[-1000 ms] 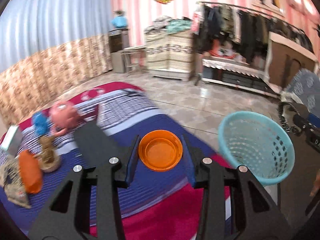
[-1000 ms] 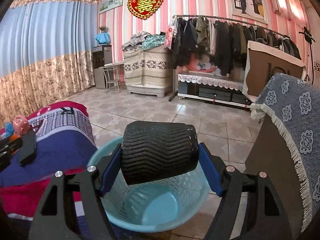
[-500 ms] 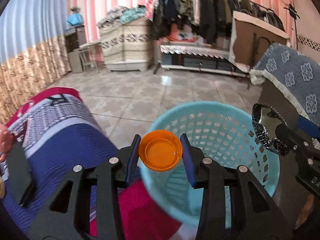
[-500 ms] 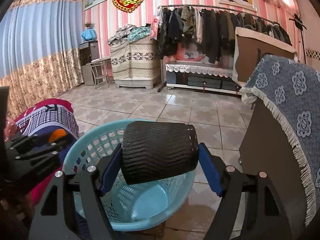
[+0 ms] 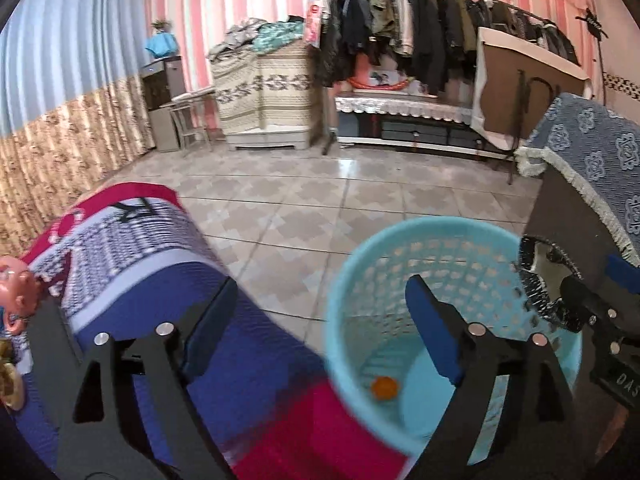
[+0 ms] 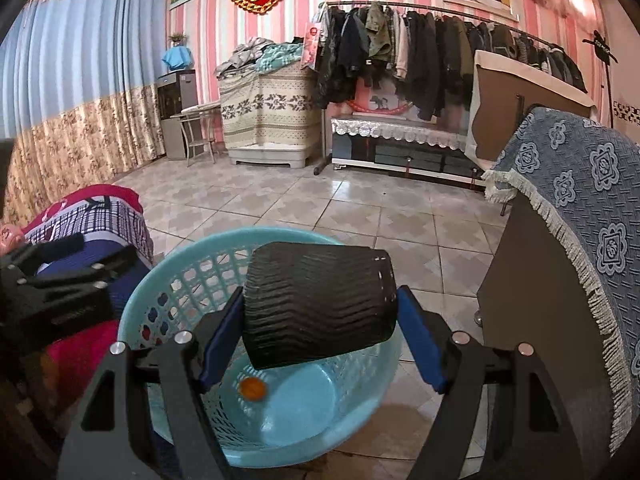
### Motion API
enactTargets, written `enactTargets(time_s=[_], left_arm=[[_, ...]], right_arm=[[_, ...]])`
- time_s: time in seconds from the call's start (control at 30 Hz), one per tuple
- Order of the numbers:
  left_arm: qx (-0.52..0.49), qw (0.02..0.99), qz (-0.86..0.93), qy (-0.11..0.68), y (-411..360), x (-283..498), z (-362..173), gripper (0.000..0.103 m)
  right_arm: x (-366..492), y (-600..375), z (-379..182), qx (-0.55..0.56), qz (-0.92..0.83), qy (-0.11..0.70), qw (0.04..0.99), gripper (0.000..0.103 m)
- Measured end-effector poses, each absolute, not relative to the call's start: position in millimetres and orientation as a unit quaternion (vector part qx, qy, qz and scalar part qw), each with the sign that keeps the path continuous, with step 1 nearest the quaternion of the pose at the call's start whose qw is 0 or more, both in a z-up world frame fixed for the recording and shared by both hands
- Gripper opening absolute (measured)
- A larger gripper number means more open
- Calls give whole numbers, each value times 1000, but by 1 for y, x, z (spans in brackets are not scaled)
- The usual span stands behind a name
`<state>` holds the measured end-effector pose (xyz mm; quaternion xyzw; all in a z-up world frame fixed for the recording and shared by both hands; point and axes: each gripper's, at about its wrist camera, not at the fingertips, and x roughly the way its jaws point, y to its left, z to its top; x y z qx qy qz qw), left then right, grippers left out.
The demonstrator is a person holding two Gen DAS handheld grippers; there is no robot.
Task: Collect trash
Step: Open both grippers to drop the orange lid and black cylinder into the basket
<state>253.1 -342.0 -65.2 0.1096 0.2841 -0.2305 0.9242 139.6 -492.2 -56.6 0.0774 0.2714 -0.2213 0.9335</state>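
Orange plastic shows at the bottom of the pale blue basket point(image 5: 344, 280): the small orange lid point(image 5: 384, 387) lies on the basket floor, close to the near wall, seen from both wrist views. Above it the left gripper point(image 5: 320, 304) has just been opening; its jaws now stand spread wide with nothing between them, one blue pad over the striped blanket point(image 5: 160, 248) and the other over the basket's mouth.

The right gripper point(image 6: 320, 312) pinches a black ribbed cup point(image 6: 320, 304) — a paper cup with a wavy sleeve. The cup lies on its side, long axis level and running straight across from one pad to the other. Its wider, rimmed end points to the right of the right wrist view and sits against the right pad; the narrower base sits against the left pad. In the left wrist view the same cup's open mouth, with a shiny lining, faces left toward the basket. The cup hangs over the basket's opening, clear of the rim, with the lid below and a little to its left.

The basket stands on the tiled floor point(image 6: 360, 216) between the blanket and a dark cabinet point(image 6: 520, 280) draped with a blue patterned cloth point(image 6: 592, 200) — just beside both.
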Motion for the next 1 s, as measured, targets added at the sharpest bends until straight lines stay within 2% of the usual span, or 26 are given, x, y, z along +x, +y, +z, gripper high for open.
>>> enactTargets(time_s=[0.13, 0.37, 0.43, 0.57, 0.67, 1.0], left_arm=[[97, 936, -197, 276, -310, 255, -58, 93], [70, 945, -157, 277, -259, 247, -50, 96], [69, 948, -147, 274, -248, 242, -50, 97], [68, 950, -136, 274, -230, 232, -48, 97], [62, 951, -128, 274, -215, 223, -46, 97], [77, 954, -97, 274, -166, 199, -38, 97]], right_arm=[[150, -482, -59, 74, -211, 281, 933, 73], [163, -469, -62, 87, -188, 286, 936, 74], [164, -465, -61, 79, -187, 281, 938, 84], [164, -458, -57, 61, -191, 274, 941, 87], [160, -456, -52, 65, -193, 264, 943, 96], [154, -437, -36, 56, -178, 238, 953, 97]])
